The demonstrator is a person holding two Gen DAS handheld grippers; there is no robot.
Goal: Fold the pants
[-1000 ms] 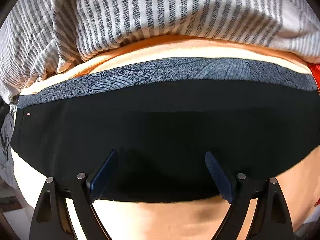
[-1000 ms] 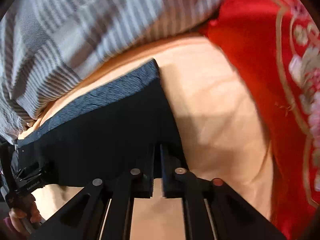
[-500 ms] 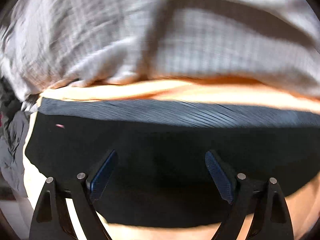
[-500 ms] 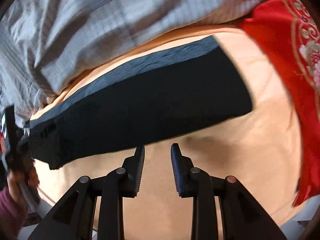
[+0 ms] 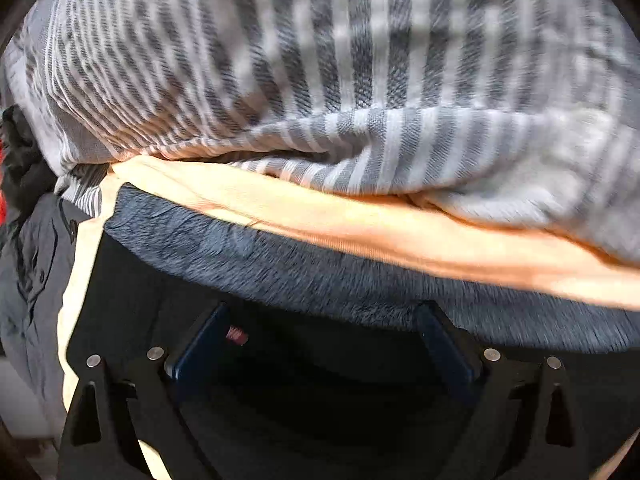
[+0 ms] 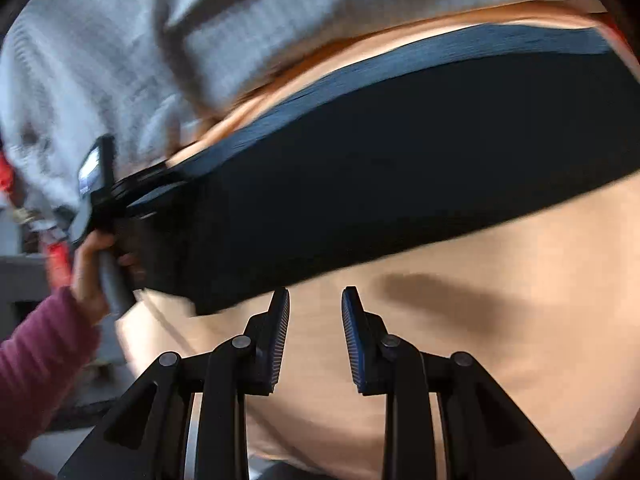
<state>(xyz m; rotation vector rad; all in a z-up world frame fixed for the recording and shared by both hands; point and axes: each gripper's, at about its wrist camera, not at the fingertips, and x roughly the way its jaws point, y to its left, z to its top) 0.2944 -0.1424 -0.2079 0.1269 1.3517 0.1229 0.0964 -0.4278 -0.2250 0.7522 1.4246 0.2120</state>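
Black pants (image 5: 320, 400) with a grey-blue patterned band (image 5: 320, 276) lie folded in a long strip on a peach sheet (image 5: 400, 236). My left gripper (image 5: 320, 340) hovers over their left end, near the band. Its jaws are wide and still opening, with the cloth under them, not pinched. In the right wrist view the pants (image 6: 400, 168) run across the middle, and the left gripper (image 6: 148, 192) sits at their left end. My right gripper (image 6: 316, 300) is over bare sheet (image 6: 480, 340) just in front of the pants' near edge, jaws opening, nothing between them.
A grey-and-white striped blanket (image 5: 320, 80) is bunched up behind the pants. A grey garment (image 5: 32, 272) hangs off the left side. A hand (image 6: 88, 264) in a maroon sleeve (image 6: 40, 360) holds the left gripper. Red fabric (image 6: 614, 26) shows at the far right.
Both grippers slid left along the pants. The right gripper, shut at the pants' right corner before, has opened and come away from them. The left gripper now sits nearer the band and the left end.
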